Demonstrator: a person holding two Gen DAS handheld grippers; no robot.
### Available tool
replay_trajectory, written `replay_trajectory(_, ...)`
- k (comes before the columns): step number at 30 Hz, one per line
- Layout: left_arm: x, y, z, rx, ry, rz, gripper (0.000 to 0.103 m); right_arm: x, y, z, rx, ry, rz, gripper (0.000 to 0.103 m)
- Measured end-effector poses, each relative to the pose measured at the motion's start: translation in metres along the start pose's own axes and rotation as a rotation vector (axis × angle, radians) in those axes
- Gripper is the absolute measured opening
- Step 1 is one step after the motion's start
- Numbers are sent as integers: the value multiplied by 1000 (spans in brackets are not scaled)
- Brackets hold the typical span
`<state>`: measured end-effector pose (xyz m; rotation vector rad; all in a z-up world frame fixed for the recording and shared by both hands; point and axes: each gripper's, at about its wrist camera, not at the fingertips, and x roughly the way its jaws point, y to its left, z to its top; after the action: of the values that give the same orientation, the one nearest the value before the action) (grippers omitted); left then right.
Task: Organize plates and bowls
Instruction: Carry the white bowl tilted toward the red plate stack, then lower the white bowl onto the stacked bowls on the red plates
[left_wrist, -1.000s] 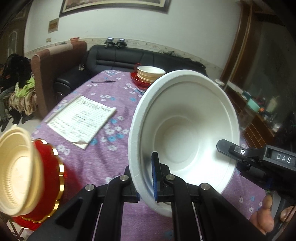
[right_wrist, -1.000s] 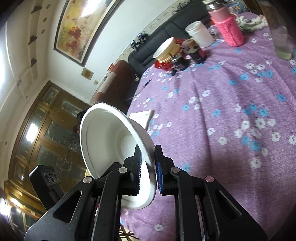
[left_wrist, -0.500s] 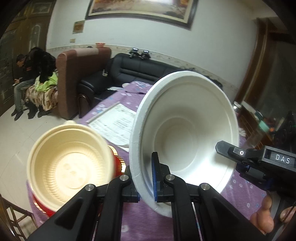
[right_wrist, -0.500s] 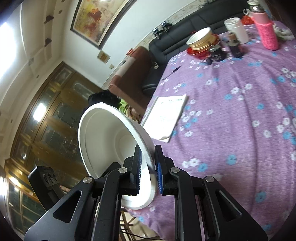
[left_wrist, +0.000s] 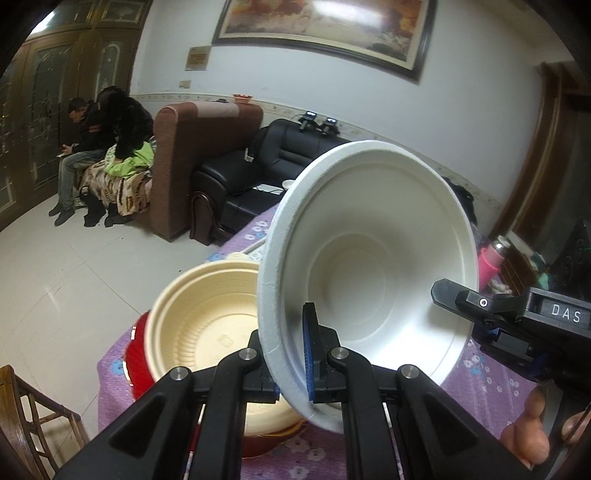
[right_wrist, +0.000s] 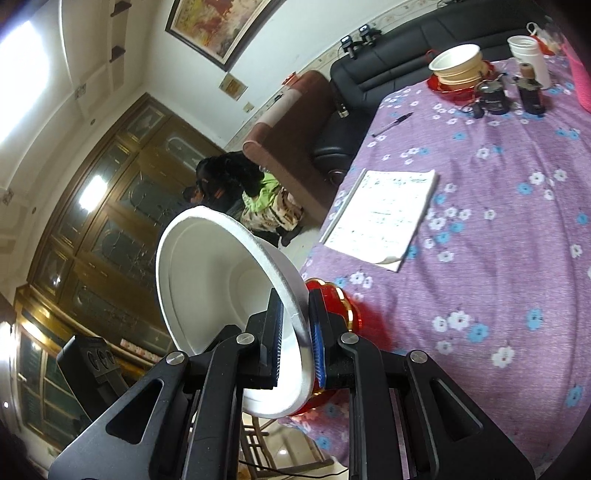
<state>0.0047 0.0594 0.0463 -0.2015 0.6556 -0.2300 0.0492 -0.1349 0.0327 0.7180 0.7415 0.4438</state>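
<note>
The white bowl is hanging in the air on its side, both tongs pinching its rim at once. The left gripper is clamping the rim at the bottom left, one pad inside and one outside; the right gripper is biting the same rim from the other side, pads pressed to either face. In the left wrist view the right gripper's body is carrying the letters "DAS" in white.

Just beside the white bowl, lower and to its left, a cream bowl is sitting inside a red bowl, right at the near corner of the table, with bare floor beyond that edge. A wooden chair is standing close below that corner.

Farther along the table from the white bowl, a notebook with handwriting too small to read is lying flat, with open flowered cloth to its right. A pen and another stack of bowls are sitting near the far edge.
</note>
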Motion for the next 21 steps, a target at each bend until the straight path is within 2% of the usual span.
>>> replay_trajectory(21, 3, 33, 2, -69, 0, 52, 7, 42, 15, 1, 0, 72, 20, 16)
